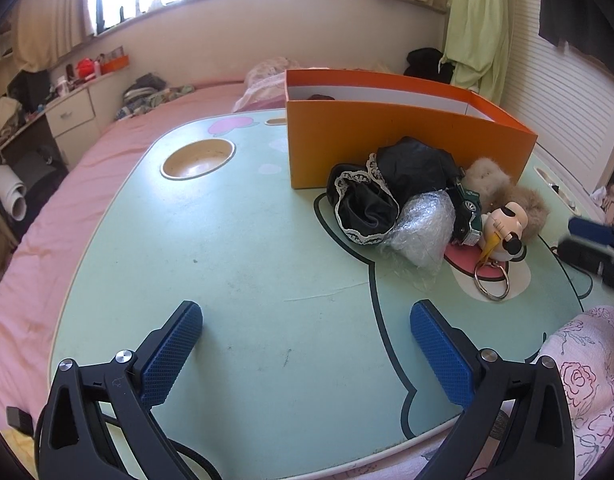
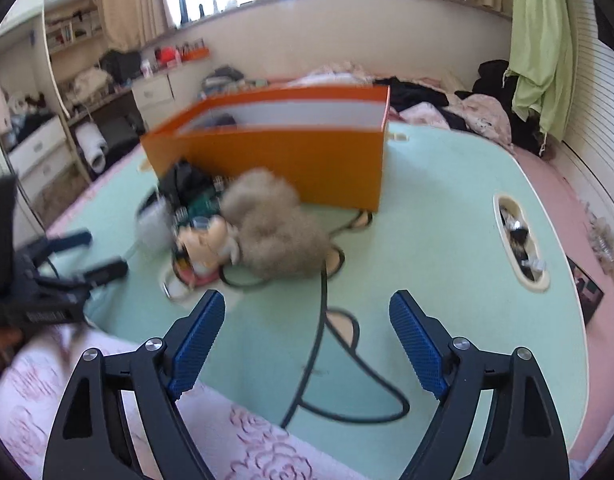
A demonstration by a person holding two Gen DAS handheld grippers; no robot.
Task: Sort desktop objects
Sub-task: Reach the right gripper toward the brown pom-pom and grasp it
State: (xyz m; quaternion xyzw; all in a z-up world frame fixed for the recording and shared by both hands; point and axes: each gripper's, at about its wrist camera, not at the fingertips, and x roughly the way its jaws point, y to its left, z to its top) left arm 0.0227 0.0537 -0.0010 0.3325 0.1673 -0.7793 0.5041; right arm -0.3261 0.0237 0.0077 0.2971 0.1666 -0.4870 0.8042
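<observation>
A pile lies on the mint lap table (image 1: 227,260) against an orange open box (image 1: 387,148): black lace-trimmed cloth (image 1: 387,188), a bubble-wrap bundle (image 1: 423,228), a green toy car (image 1: 469,212), a doll keychain (image 1: 507,228) with a metal ring (image 1: 493,284), and beige fluffy pom-poms (image 1: 519,196). My left gripper (image 1: 307,312) hovers open over bare tabletop, left of and nearer than the pile, nothing between its fingers. My right gripper (image 2: 308,300) is open and empty too, in front of the pom-poms (image 2: 275,224) and the box (image 2: 287,160). The right wrist view is blurred.
The table sits on a pink bed (image 1: 47,240). It has a round cup recess (image 1: 198,159) at the far left and an oval slot (image 2: 521,240) with small items at the right. Floral pink fabric (image 2: 47,392) lies at the near edge. Clothes are heaped behind the box.
</observation>
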